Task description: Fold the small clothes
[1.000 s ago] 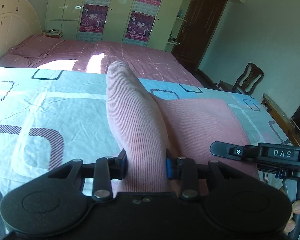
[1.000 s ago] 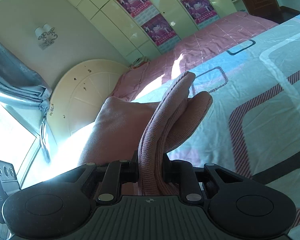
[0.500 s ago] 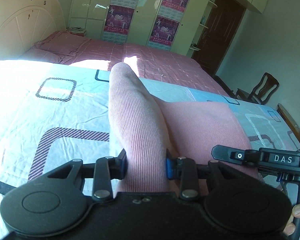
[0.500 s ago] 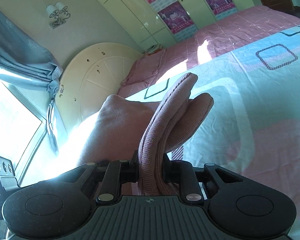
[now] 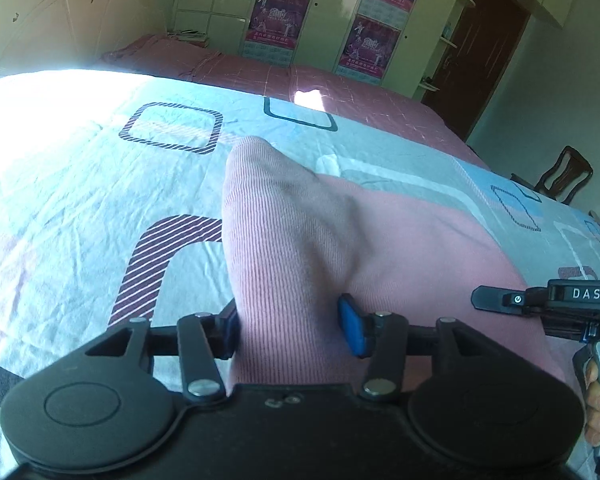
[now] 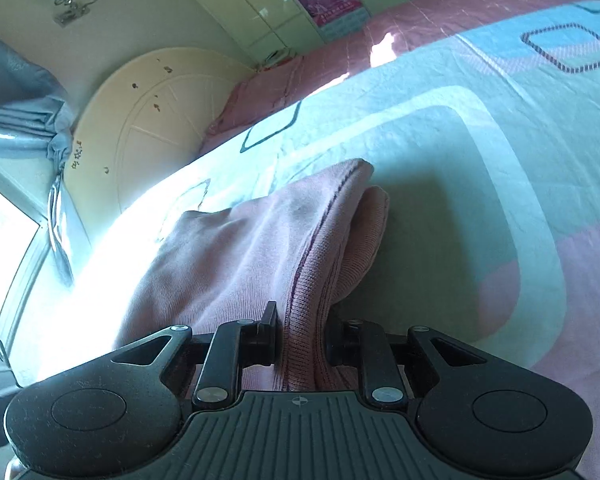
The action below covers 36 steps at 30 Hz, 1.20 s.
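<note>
Both claws, left (image 5: pixel 290 330) and right (image 6: pixel 302 340), apparently pinch pink garment (image 5: pixel 400 248).

The garment (image 5: pixel 380 240) at frame centre was dusty pink with a fine vertical rib; in the right wrist view (image 6: pixel 236 252) a darker maroon seam ran along its fold. The sheet (image 5: pixel 80 200) was pale blue and white, printed with rounded squares in maroon stripes and dark outlines, with pink patches at lower right (image 6: pixel 572 300). The bedspread (image 5: pixel 340 92) at upper centre was pink with a thin light grid. The left gripper (image 5: pixel 290 330) was black with blue pads (image 5: pixel 350 330); the right gripper (image 6: pixel 300 338) was black. The headboard (image 6: pixel 148 112) at upper left was cream, and the curtain (image 6: pixel 16 100) grey-blue.
</note>
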Available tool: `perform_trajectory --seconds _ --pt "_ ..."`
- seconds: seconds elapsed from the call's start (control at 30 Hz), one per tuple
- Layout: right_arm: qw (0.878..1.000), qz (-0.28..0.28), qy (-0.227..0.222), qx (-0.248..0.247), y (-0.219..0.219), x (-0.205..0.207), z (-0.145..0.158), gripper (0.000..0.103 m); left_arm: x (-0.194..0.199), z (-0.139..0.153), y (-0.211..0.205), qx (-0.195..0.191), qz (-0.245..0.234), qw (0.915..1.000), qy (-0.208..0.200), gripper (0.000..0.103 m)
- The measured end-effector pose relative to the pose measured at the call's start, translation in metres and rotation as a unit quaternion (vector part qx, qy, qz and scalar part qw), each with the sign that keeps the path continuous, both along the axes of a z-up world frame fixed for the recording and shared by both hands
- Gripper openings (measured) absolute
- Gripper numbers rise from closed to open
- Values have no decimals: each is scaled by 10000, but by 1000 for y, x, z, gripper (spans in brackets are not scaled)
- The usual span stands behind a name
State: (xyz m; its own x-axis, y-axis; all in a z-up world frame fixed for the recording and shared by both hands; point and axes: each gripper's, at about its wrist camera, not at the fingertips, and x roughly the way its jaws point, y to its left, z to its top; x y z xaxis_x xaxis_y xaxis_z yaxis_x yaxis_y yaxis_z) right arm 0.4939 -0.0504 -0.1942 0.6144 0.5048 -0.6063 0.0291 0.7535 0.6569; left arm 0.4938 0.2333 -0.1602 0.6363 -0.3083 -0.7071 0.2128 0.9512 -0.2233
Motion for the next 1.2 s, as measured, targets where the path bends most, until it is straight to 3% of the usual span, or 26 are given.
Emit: perform_trajectory --seconds 0.07,0.2,0.27,0.33,0.4,0.5,0.53,0.57,0.67,0.8,1.03,1.2 --pt "10000 -23 16 68 -8 -1 1 21 -2 2 -1 117 -29 9999 -67 62" --pt "9999 -51 -137 -14 -14 -2 13 24 -4 18 5 -30 125 9997 -202 58" --pt "9997 -70 -200 -97 -14 1 18 31 -1 28 6 -123 197 9990 -369 58" --pt "9993 -242 -282 -86 -17 5 20 52 10 31 3 -187 233 9989 -350 58" --pt "9991 -324 -259 -74 -18 13 18 53 22 28 -1 -92 286 9990 -335 58" --pt "9987 -464 -144 -151 -17 30 12 48 43 17 -5 30 452 9986 -265 56" --pt "9987 -468 -125 -132 -16 35 10 31 48 13 -1 -5 517 9985 -202 58" --pt "9989 -441 -104 -129 -15 39 9 23 53 8 0 -15 558 9983 -144 58" --pt "9971 -366 -215 -629 -7 50 9 14 57 -3 6 -63 710 9975 -14 64" --pt "9917 -314 -276 -1212 -1 60 0 14 52 -6 14 -150 835 9964 27 70" --pt "9959 -398 -317 -742 -12 32 18 14 14 22 17 -63 726 9968 -317 62" --pt "9940 112 -668 -856 5 -7 43 15 -22 27 19 -4 525 9980 -347 62"
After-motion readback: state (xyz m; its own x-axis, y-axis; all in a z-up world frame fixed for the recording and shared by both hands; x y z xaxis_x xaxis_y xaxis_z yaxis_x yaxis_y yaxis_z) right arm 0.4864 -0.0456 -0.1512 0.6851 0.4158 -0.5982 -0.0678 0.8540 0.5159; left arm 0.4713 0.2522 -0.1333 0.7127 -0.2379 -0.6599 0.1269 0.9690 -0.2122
